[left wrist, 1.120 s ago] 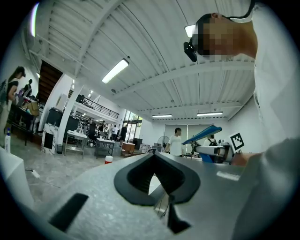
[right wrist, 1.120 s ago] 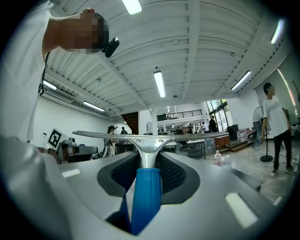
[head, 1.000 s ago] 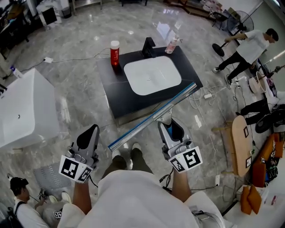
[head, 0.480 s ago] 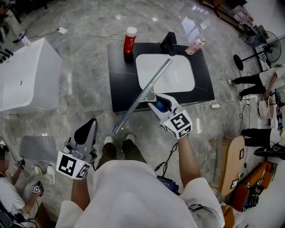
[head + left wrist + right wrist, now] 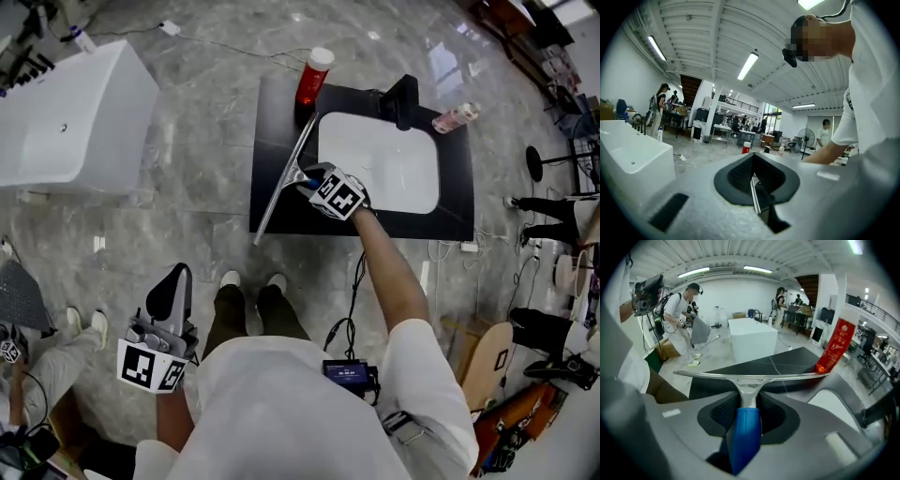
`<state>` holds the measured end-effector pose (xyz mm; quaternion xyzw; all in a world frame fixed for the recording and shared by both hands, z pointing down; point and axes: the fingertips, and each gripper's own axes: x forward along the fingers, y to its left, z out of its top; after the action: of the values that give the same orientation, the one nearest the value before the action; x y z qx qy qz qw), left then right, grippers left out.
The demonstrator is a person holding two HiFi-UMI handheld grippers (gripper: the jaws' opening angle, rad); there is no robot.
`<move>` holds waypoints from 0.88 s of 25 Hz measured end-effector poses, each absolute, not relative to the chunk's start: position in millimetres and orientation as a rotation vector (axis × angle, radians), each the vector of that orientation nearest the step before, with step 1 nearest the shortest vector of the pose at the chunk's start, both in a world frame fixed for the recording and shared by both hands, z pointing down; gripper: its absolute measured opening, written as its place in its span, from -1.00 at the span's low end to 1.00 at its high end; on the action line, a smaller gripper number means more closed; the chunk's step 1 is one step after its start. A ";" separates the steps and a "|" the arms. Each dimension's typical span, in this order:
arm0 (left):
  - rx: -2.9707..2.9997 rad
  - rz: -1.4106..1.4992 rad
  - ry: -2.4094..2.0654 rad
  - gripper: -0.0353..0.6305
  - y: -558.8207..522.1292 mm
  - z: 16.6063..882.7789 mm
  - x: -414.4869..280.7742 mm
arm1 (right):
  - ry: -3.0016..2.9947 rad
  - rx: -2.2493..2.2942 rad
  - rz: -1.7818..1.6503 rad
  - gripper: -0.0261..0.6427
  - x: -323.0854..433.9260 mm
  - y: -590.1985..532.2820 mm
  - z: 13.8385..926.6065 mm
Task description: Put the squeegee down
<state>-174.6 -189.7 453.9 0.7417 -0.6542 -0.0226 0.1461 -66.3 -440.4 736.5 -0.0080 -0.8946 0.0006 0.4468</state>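
The squeegee point(image 5: 281, 178) has a long metal blade and a blue handle point(image 5: 746, 437). My right gripper point(image 5: 314, 183) is shut on that handle, reaching out over the left part of the black counter point(image 5: 300, 222). The blade point(image 5: 750, 376) runs front to back beside the white sink basin point(image 5: 394, 169), its far end near the red bottle point(image 5: 312, 75). Whether the blade touches the counter I cannot tell. My left gripper point(image 5: 172, 291) hangs low at the person's left side, shut with nothing in it point(image 5: 752, 176).
A black faucet point(image 5: 403, 98) and a pink bottle point(image 5: 457, 117) stand at the counter's back. A white tub point(image 5: 66, 122) sits on the floor to the left. Cables point(image 5: 441, 253) trail at the counter's right. A grey basket point(image 5: 17, 292) and a bystander point(image 5: 19, 375) are at lower left.
My right gripper has swung forward and down with the squeegee, from near the body to over the counter's left side, and the blade turned front to back. The left gripper sank a little.
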 end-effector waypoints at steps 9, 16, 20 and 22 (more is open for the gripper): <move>2.119 -0.061 -1.917 -0.90 -187.5 448.2 -179.0 | -2.098 -0.059 0.089 -0.50 -72.5 -445.0 777.3; 2.164 -0.064 -1.860 -0.90 -199.8 448.4 -172.6 | -2.128 0.027 0.067 -0.43 -71.9 -446.4 771.3; 2.186 -0.065 -1.816 -0.90 -209.7 452.9 -168.1 | -2.213 0.132 -0.006 -0.26 -70.2 -453.3 751.6; 2.202 -0.069 -1.796 -0.90 -215.4 453.0 -166.5 | -2.303 0.209 -0.004 -0.28 -69.6 -452.5 730.1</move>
<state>-166.5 -215.4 453.0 0.7660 -0.6249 -0.0242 0.1489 -69.6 -452.5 730.1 0.0826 -0.9115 -0.0017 0.4029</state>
